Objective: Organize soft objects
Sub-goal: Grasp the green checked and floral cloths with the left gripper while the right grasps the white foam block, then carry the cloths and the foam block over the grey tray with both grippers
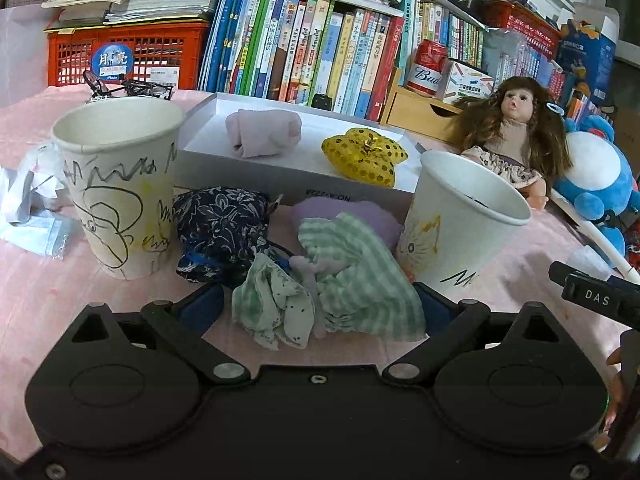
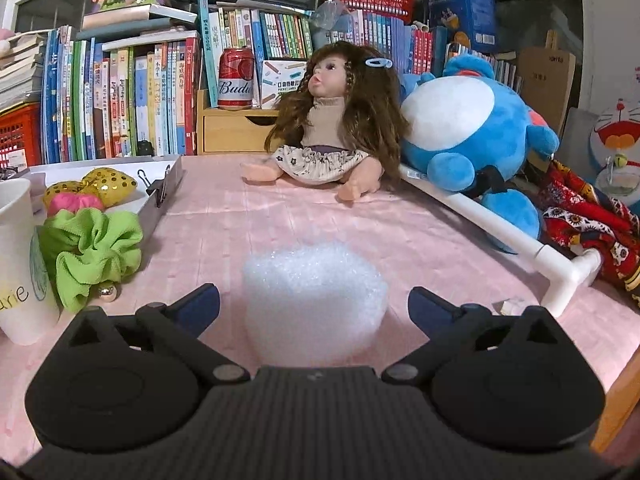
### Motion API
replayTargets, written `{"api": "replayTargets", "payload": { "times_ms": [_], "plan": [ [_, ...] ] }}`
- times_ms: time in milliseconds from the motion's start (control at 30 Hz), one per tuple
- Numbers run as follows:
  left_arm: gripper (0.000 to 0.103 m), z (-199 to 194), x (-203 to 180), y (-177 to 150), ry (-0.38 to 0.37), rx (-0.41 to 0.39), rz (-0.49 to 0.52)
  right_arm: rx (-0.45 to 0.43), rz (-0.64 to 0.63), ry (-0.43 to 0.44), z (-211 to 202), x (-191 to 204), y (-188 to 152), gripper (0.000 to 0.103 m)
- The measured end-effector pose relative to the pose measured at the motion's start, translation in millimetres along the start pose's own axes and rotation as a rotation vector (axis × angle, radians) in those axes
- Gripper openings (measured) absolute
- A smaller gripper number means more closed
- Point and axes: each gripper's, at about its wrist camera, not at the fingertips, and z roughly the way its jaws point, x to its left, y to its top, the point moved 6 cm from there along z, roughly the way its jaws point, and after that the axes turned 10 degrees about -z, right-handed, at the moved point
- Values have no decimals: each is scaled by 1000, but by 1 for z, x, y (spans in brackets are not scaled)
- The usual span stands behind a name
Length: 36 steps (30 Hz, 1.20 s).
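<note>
Both claws gape wide, the left gripper around a green checked cloth between two paper cups, the right gripper around white fluff: closing carelessly risks toppling a cup or squashing fluff

At your twelve o'clock in the right wrist view, the red can reads "Bud…", the rest turned away. At nine o'clock, the paper cup shows handwritten "…arie", start hidden. In the left wrist view, at three o'clock, the black bar carries "DAS". At eleven o'clock, the round blue sticker on the red crate reads "月亮" over "Moon", probably. Book spines are too small to read.
</note>
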Motion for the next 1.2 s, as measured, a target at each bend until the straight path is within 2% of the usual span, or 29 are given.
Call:
{"api": "replayTargets", "payload": {
  "times_ms": [100,367,433,600,633,800,1000,1200],
  "plan": [
    [94,1,0,0,1,0,6,6,3,8,3,0,1,103],
    [69,-3,1,-2,8,-5,29,25,-34,24,7,7,2,102],
    [63,-6,2,-1,9,-3,36,26,-39,20,5,9,2,96],
    [52,-16,6,3,-4,2,44,5,-69,-2,-6,16,2,73],
    [49,-19,6,4,-3,-2,50,-2,-76,-1,-8,17,3,73],
    [49,-32,6,8,3,-8,90,-37,-87,26,-25,24,10,71],
    [49,-47,6,9,16,-37,147,-80,-77,98,-51,38,17,71],
    [49,-54,8,11,20,-44,157,-120,-103,141,-70,53,24,71]
  ]
}}
